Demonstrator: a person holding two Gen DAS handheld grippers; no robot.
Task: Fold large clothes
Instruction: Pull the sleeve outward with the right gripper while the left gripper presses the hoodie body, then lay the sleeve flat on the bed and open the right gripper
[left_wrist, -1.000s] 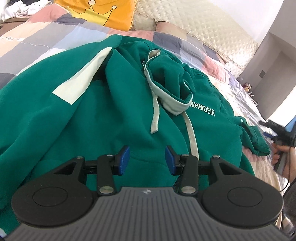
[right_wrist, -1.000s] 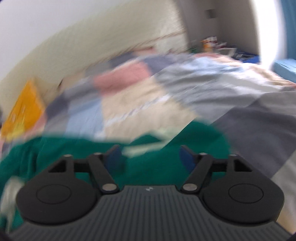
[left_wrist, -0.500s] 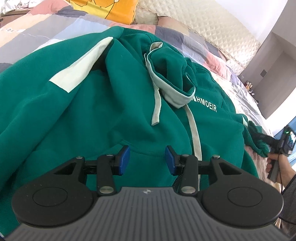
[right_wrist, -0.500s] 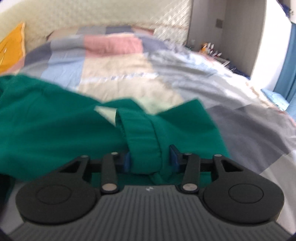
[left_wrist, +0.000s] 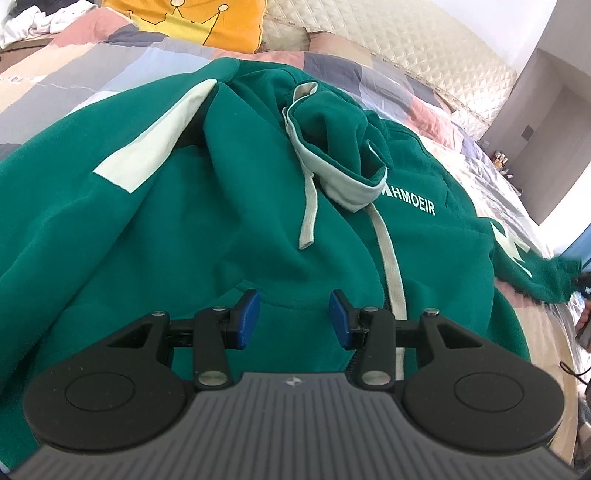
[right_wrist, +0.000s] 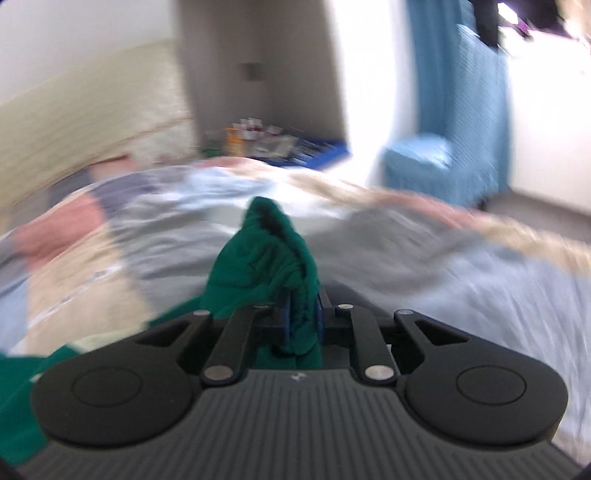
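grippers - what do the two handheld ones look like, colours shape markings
Both look alike. The left gripper and right gripper each have a grey ribbed body with a small logo at its front edge, two round black discs either side, black linkage arms with silver pivot pins, and fingers faced with blue pads. No sleeve is visible.

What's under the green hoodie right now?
The green hoodie lies on a patchwork quilt, visible around its edges. Anything directly beneath the fabric is covered, so I cannot tell.
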